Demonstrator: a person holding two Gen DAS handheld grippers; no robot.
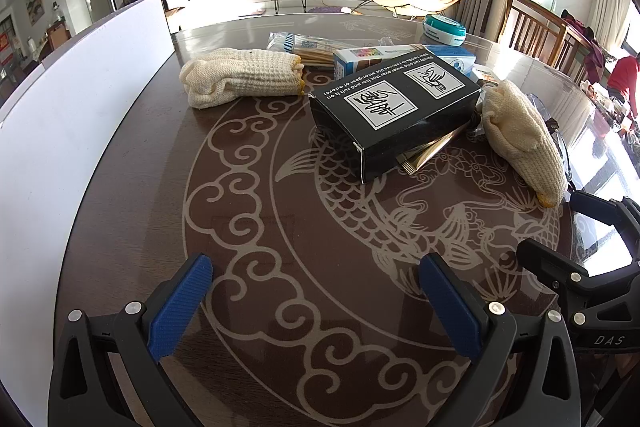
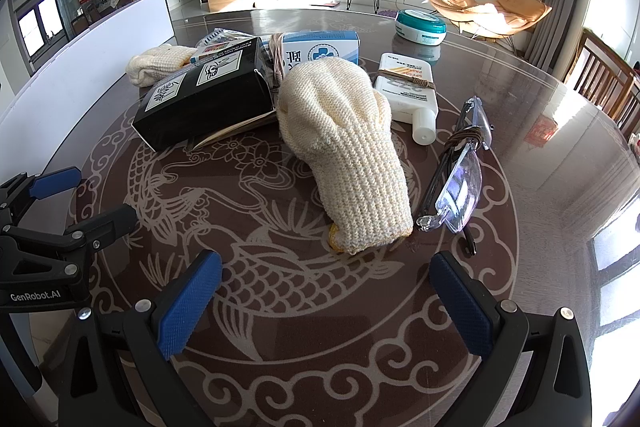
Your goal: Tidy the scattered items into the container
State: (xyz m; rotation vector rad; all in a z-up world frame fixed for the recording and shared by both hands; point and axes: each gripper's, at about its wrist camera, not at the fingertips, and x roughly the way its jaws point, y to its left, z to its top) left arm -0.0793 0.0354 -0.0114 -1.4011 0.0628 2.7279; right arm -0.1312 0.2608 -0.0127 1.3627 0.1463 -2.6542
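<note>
A black box [image 1: 394, 111] [image 2: 204, 101] lies mid-table on some thin packets. One cream knit glove [image 1: 240, 77] [image 2: 158, 65] lies to its left, another [image 1: 524, 139] [image 2: 348, 155] to its right. Clear safety glasses [image 2: 460, 171], a white bottle [image 2: 408, 91] and blue-white boxes [image 1: 400, 57] [image 2: 316, 49] lie around them. A large white container [image 1: 60, 131] [image 2: 100, 39] stands at the table's left edge. My left gripper [image 1: 316, 301] is open and empty over the table. My right gripper [image 2: 326, 301] is open and empty, just short of the right glove's cuff.
A teal round tin [image 1: 444, 29] [image 2: 420, 25] sits at the table's far side. A bag of wooden sticks [image 1: 304, 47] lies behind the boxes. Wooden chairs [image 2: 604, 79] stand at the right. Each gripper shows in the other's view: right [image 1: 592, 255], left [image 2: 60, 219].
</note>
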